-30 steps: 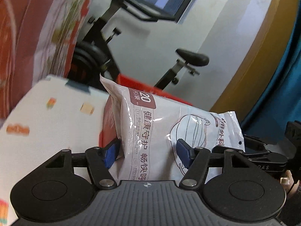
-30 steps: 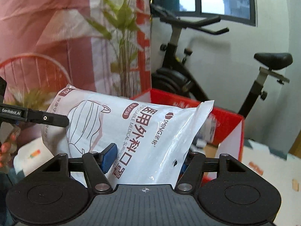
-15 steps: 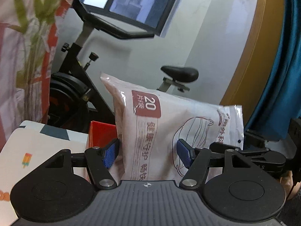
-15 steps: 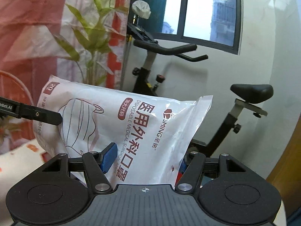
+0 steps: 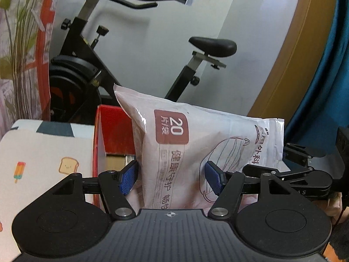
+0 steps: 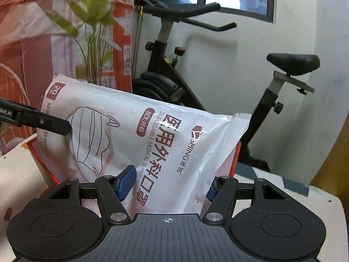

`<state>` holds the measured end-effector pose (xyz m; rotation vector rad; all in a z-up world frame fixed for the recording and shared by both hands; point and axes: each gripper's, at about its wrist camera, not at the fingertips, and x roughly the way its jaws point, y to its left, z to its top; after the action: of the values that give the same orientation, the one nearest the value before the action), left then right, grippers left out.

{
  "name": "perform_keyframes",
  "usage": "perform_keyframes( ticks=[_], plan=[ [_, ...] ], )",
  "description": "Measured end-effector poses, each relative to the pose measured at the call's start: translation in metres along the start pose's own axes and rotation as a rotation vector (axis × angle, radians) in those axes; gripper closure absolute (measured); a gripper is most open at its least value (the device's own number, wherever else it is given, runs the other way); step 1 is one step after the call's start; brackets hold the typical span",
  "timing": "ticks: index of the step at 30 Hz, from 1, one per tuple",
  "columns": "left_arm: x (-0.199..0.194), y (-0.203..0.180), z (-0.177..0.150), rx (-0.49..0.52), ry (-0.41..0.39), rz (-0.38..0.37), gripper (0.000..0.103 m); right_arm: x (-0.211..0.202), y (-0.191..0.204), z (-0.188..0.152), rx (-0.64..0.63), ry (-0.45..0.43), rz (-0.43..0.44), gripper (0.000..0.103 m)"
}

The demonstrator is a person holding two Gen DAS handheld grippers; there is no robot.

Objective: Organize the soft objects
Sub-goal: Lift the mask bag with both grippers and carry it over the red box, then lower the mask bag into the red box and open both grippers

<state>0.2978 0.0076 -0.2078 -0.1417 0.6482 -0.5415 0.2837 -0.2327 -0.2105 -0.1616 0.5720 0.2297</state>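
Bag: white pack of masks (image 5: 196, 152), held up over a red box (image 5: 113, 131), one end in each gripper.
Left gripper (image 5: 172, 178): jaws closed on the pack's end.
Right gripper (image 6: 168, 185): jaws closed on the other end; its right pad mostly hidden behind the pack.
Red box: inside largely hidden by the pack.
Behind: exercise bike (image 6: 170, 83), handlebars cut off in the left view.

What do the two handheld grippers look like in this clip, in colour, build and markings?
Both the left gripper and the right gripper are matte black. Each has a ribbed body with a small crosshair mark, two round side discs, silver pivot screws and angled link arms ending in blue ridged pads. From the right camera, the left one's finger carries white lettering ending in "bot.AI". No sleeves show.
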Motion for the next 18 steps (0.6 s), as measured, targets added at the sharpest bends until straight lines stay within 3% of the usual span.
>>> perform_keyframes(
  ticks=[9, 18],
  plan=[
    [0.007, 0.008, -0.003, 0.008, 0.05, 0.026, 0.032, 0.006, -0.001, -0.004, 0.02, 0.039, 0.001, 0.038],
    [-0.021, 0.009, 0.001, 0.005, -0.028, 0.059, 0.03, -0.01, -0.012, -0.003, 0.047, 0.043, -0.005, 0.035]
  ],
)
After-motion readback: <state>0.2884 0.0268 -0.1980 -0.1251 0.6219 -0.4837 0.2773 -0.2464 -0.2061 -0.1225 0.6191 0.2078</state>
